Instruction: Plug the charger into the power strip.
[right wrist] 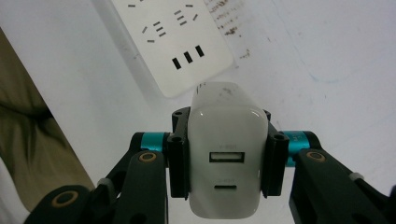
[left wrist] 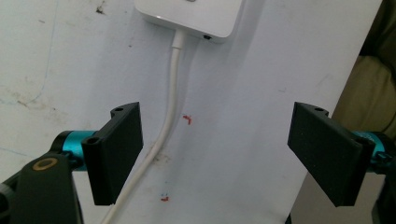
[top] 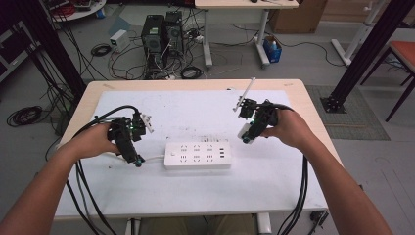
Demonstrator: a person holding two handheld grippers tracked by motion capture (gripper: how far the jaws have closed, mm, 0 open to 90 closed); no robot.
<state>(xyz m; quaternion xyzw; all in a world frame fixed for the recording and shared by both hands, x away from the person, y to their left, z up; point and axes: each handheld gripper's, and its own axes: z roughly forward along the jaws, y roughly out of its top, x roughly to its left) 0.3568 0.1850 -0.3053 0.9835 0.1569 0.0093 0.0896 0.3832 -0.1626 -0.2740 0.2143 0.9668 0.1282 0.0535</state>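
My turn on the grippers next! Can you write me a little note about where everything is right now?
Left gripper: open, holds nothing, over the strip's cord.
Right gripper: shut on the white charger, held above the table by the strip's right end.
Power strip: flat at mid-table, sockets up.
Done: charger picked up.
Left: probably plug it into the strip; the left gripper could steady the strip.

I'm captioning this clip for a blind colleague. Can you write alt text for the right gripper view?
The right hand-held gripper clamps a white charger between its two black jaws, the charger's two ports facing the camera. Beyond it a white power strip lies flat on the white table, its sockets facing up.
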